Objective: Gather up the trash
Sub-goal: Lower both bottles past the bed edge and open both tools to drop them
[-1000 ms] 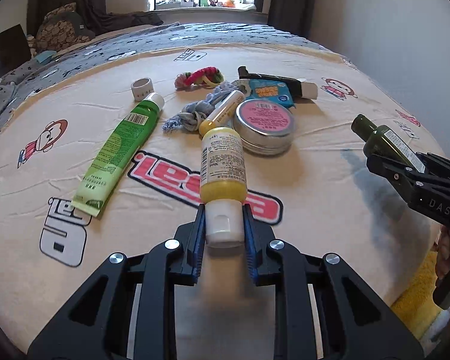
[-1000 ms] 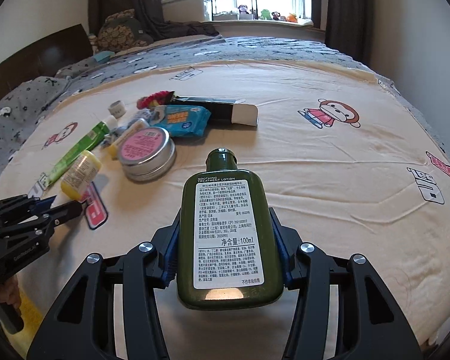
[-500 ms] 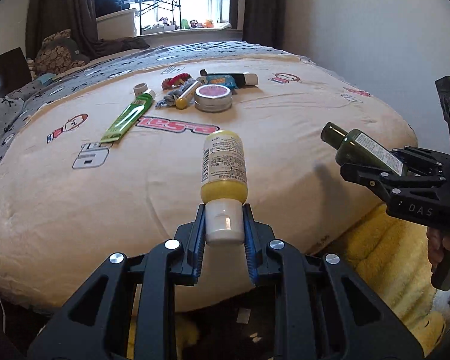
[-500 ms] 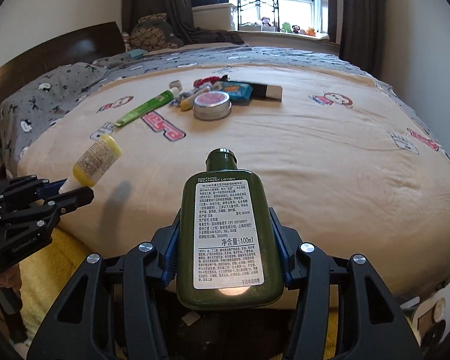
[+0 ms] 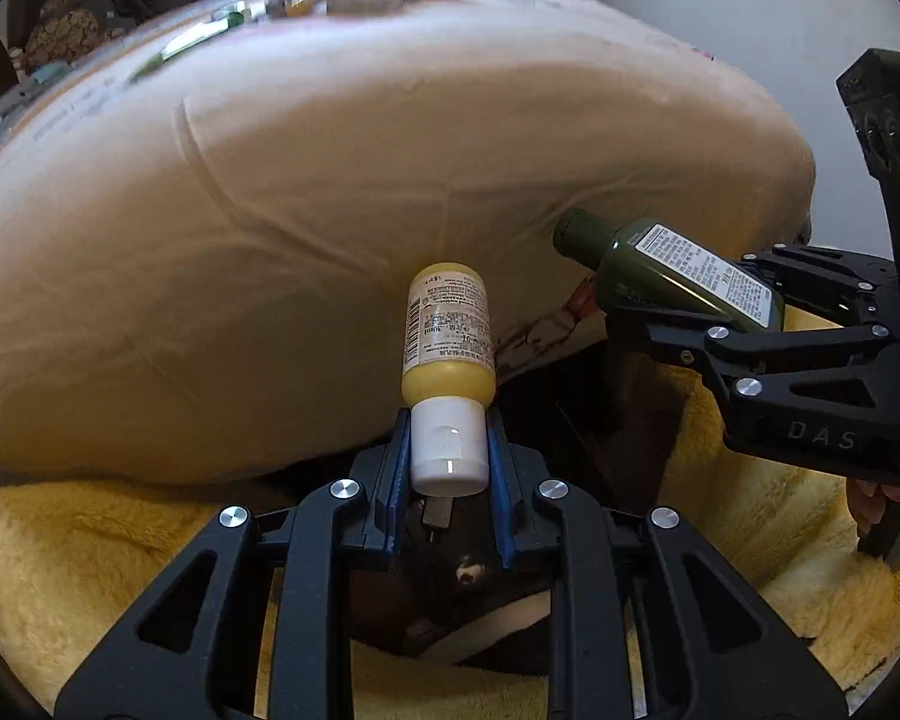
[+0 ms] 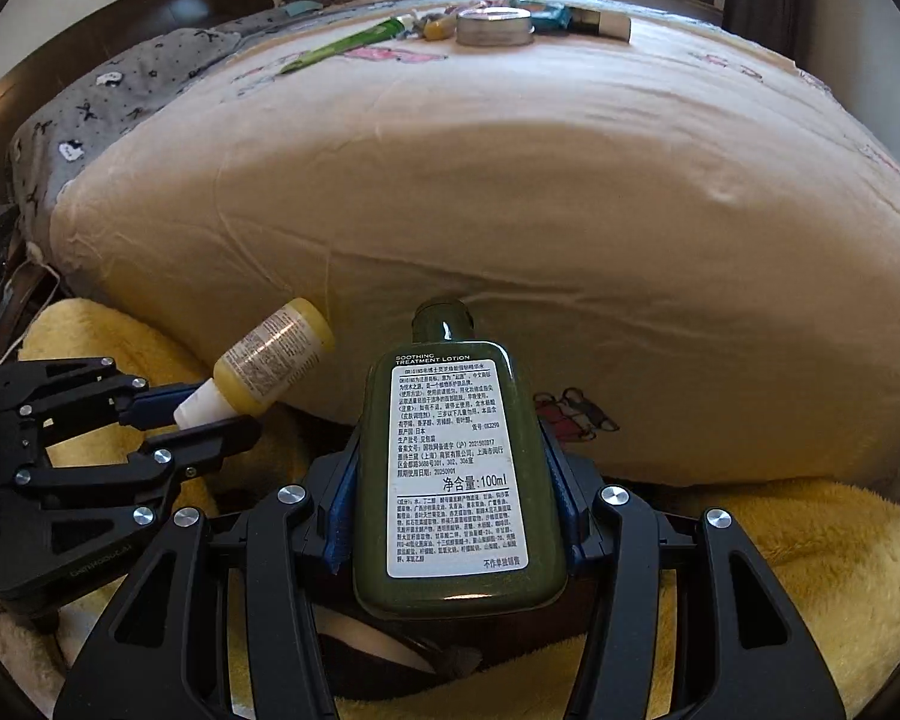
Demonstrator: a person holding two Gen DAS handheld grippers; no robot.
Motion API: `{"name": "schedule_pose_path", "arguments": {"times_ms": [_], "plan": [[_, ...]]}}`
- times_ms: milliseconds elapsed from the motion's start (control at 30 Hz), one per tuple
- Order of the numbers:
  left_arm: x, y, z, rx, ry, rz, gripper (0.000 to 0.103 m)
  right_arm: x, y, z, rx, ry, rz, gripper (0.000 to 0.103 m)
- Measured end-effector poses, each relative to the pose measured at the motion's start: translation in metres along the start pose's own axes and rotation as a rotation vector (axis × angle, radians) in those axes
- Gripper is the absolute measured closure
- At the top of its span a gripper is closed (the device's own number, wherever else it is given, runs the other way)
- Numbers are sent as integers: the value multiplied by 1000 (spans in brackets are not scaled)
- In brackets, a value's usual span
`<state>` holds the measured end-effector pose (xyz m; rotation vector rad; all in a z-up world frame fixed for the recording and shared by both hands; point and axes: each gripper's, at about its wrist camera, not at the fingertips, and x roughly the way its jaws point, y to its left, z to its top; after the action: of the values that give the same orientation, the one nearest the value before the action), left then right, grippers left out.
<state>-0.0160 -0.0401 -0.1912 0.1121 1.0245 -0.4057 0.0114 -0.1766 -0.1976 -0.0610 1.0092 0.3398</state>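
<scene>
The left gripper is clamped on the white cap of the yellow bottle, which stands up from the jaws at the centre of the left wrist view; the right gripper is clamped on the sides of the green lotion bottle, label up, at the lower centre of the right wrist view. Both grips are as they were a second ago; the surroundings differ. Then the bottles sat over the top of the bed; now both cameras face the cream side of the quilt from below its edge, with a yellow fluffy blanket across the bottom of each frame and a dark gap beneath the jaws. The leftover trash has slid to the top edge of the frames: the round tin, the green tube and a black-and-white box lie on the bed top, blurred in the left view. The right gripper with its green bottle shows at the right edge of the left view, larger than before.
</scene>
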Motion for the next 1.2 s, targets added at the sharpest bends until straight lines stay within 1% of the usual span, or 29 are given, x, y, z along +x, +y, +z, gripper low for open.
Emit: {"name": "schedule_pose_path", "arguments": {"times_ms": [100,267,400,600,667,733,800,833,933,1033,1067,1133,1200], "plan": [[22,4,-7,-19,79,-35,82,18,-3,-7,20,76,18,51],[49,4,-16,-25,171,-46,82,43,-12,-16,66,173,32,51],[65,4,-21,-37,223,-43,82,56,-14,-21,74,215,23,51],[72,9,-23,-57,247,-43,80,60,-21,-22,94,223,32,50],[71,11,-25,-56,239,-42,75,61,-23,-20,98,221,30,48],[68,10,-23,-57,229,-34,67,59,-26,-19,109,212,24,46],[65,13,-19,-62,214,-27,61,56,-33,-14,122,200,16,44],[61,13,-17,-66,205,-23,58,52,-36,-13,129,190,10,41],[46,19,-8,-72,160,5,52,39,-44,-2,134,147,-8,38],[24,26,2,-70,100,32,46,18,-46,11,127,77,-32,34],[18,28,6,-70,79,37,44,8,-48,17,122,42,-42,33],[0,33,16,-72,24,52,38,-13,-50,32,109,-44,-57,31],[-18,39,30,-71,-39,81,36,-31,-50,47,95,-121,-86,29]]}}
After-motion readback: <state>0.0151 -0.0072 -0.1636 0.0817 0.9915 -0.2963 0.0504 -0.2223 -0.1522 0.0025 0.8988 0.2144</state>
